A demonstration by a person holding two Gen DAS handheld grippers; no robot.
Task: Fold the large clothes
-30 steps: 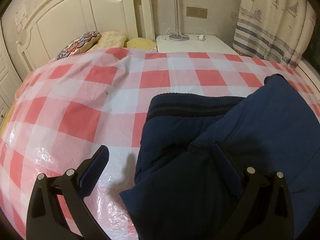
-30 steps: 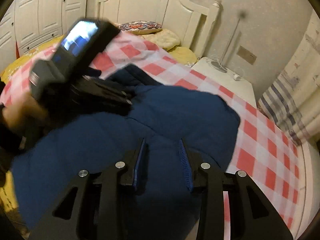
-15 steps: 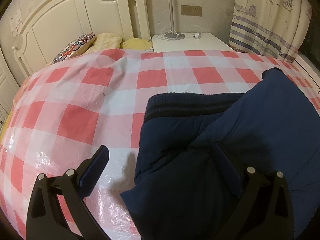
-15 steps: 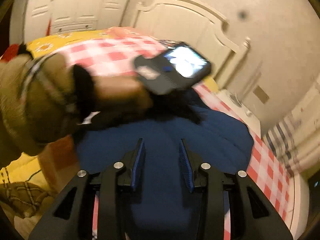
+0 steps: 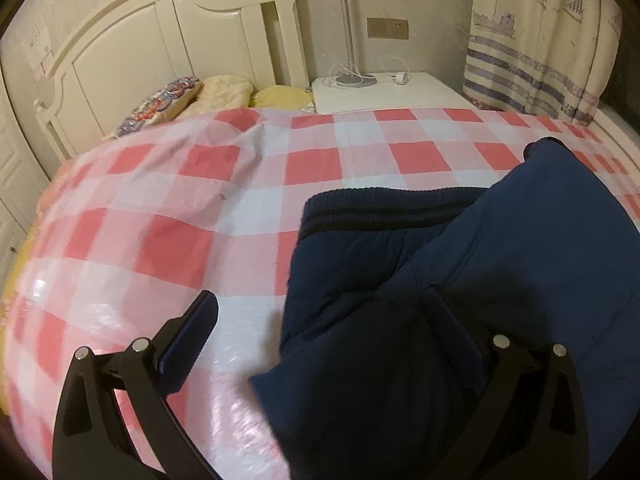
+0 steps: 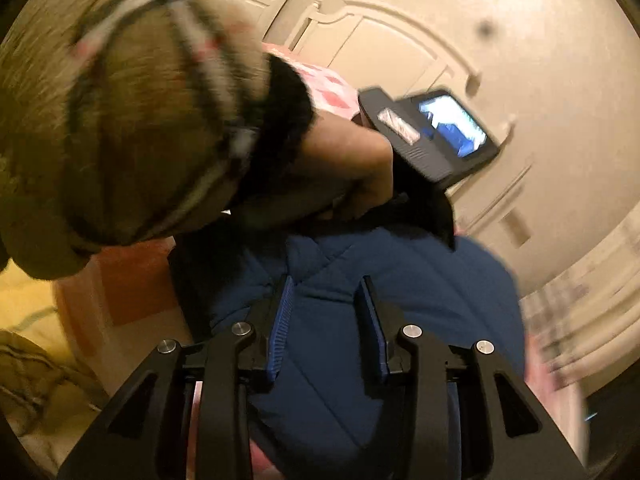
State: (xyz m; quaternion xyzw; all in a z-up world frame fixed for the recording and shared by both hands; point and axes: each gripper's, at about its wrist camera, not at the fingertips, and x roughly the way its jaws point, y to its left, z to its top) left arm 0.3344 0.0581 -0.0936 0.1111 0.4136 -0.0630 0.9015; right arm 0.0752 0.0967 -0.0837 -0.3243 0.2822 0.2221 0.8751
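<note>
Left wrist view: navy quilted jacket point(image 5: 460, 280) lies on the checked bedcover point(image 5: 160, 220), soft and puffy, probably slippery, so take it at a hem or seam. Your left gripper point(image 5: 324, 324) is spread wide, one finger over bare cover, the other on the fabric, pinching nothing.

Right wrist view: your right gripper point(image 6: 326, 320) is narrowed with a fold of jacket point(image 6: 328, 356) bunched between the pads; it looks pinched, so carry it low.

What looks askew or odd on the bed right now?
The navy garment lies bunched, not flat: one panel is flopped diagonally across the ribbed band. The checked plastic cover is wrinkled towards the pillows. Nothing looks spilled or torn.
</note>
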